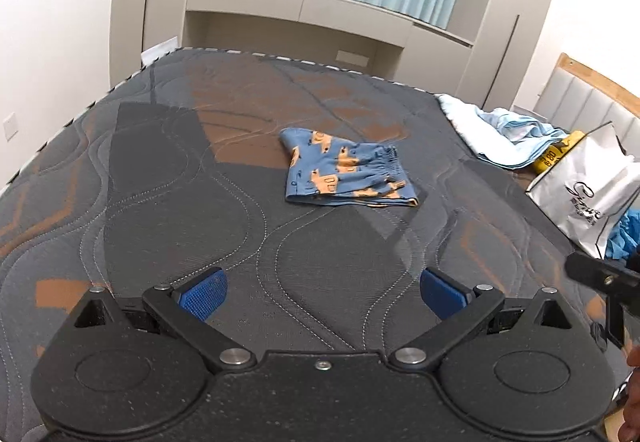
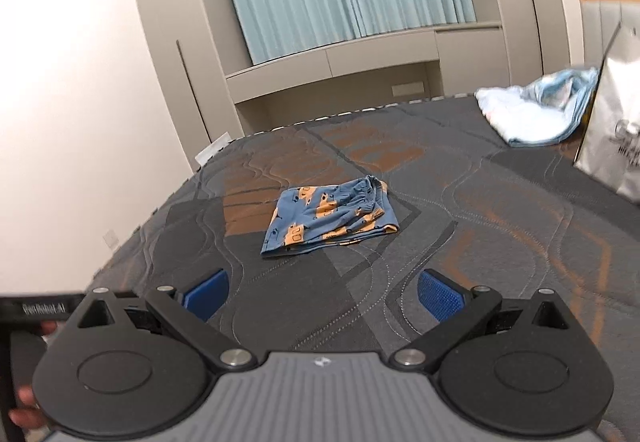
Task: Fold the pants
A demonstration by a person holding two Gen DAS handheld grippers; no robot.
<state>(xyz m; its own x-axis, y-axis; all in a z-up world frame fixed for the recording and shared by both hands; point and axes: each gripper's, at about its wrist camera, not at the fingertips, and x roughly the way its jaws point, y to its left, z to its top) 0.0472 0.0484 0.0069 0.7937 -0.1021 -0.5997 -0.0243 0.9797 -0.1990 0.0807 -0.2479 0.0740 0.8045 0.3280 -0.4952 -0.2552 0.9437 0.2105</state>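
Lying folded: one pants (image 1: 344, 170); two claws (image 1: 324, 296) (image 2: 322, 300) agape.

The small blue cotton pants with orange vehicle print (image 1: 347, 170) (image 2: 330, 216) lie folded flat, well ahead of both tongs, untouched.

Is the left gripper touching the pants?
Apart. In the left wrist view, the left gripper is open, with a wide stretch of bare mattress between its fingertips and the folded pants.
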